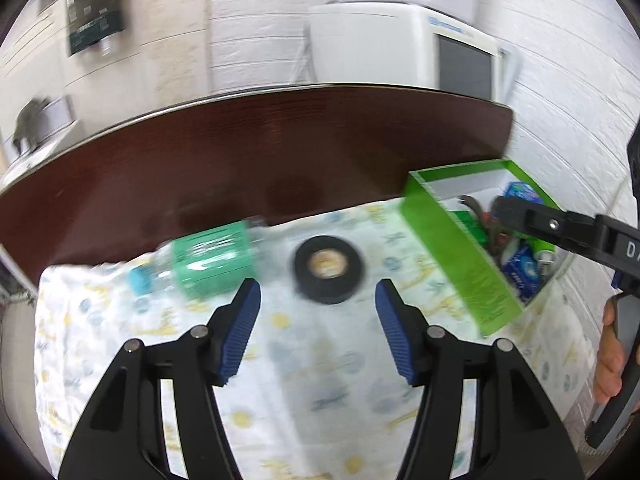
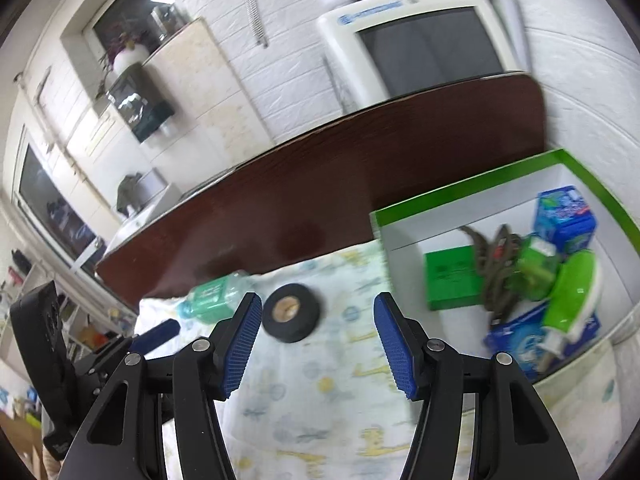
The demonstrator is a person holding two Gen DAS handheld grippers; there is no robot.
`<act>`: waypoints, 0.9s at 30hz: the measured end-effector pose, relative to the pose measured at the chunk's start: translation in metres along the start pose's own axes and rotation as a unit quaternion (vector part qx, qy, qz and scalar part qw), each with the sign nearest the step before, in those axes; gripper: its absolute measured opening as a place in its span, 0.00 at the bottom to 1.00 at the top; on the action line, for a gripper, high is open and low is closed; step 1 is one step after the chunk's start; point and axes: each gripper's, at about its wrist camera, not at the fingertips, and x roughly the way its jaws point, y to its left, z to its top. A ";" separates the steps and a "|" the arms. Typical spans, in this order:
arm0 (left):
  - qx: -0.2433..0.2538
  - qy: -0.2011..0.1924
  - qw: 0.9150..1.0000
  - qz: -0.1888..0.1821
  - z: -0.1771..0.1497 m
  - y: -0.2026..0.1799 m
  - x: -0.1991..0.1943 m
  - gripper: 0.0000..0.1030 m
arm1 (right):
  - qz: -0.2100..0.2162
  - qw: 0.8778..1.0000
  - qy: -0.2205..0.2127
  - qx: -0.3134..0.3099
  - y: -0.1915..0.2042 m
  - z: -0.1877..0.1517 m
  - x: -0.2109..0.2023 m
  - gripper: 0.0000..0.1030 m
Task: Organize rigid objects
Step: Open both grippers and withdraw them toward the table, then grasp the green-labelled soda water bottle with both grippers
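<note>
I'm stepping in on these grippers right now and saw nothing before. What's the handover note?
Left gripper: open, empty.
Right gripper: open, empty.
Black tape roll and green-labelled bottle lie on the patterned cloth, outside the green box.
Done: the box already holds several items, including blue packs, a green carton and a tangled cord.
Left: tape roll and bottle probably go in next.

Tape roll point(image 1: 329, 268): black, tan core.
Bottle point(image 1: 200, 266): clear, green label, what looked like a blue cap through the blur.
Box point(image 2: 460, 200): bright green outside, white inside.
Cloth point(image 1: 320, 380): white, pale blue and yellow print.
Table point(image 1: 240, 160): dark reddish brown.
Gripper pads point(image 1: 242, 334): blue.
</note>
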 end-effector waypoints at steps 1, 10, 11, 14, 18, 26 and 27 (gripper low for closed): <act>-0.011 0.001 1.000 0.005 -0.002 0.012 -0.002 0.57 | 0.002 1.000 0.005 -0.006 0.007 -0.001 0.004 0.58; -0.077 0.015 0.996 0.046 -0.029 0.093 -0.002 0.58 | 0.010 0.997 0.056 -0.043 0.059 -0.014 0.045 0.58; -0.080 0.018 0.995 0.048 -0.031 0.098 -0.001 0.58 | 0.007 0.997 0.062 -0.046 0.064 -0.015 0.050 0.58; -0.086 0.026 0.995 0.048 -0.037 0.114 0.005 0.59 | 0.008 0.996 0.076 -0.052 0.075 -0.018 0.062 0.58; -0.087 0.030 0.995 0.032 -0.040 0.129 0.014 0.61 | 0.010 0.994 0.097 -0.051 0.084 -0.021 0.080 0.58; -0.105 0.009 0.994 -0.024 -0.028 0.151 0.036 0.68 | 0.027 0.992 0.117 -0.042 0.096 -0.014 0.110 0.58; -0.103 0.008 0.994 -0.028 -0.027 0.152 0.038 0.69 | 0.026 0.992 0.116 -0.043 0.097 -0.012 0.113 0.58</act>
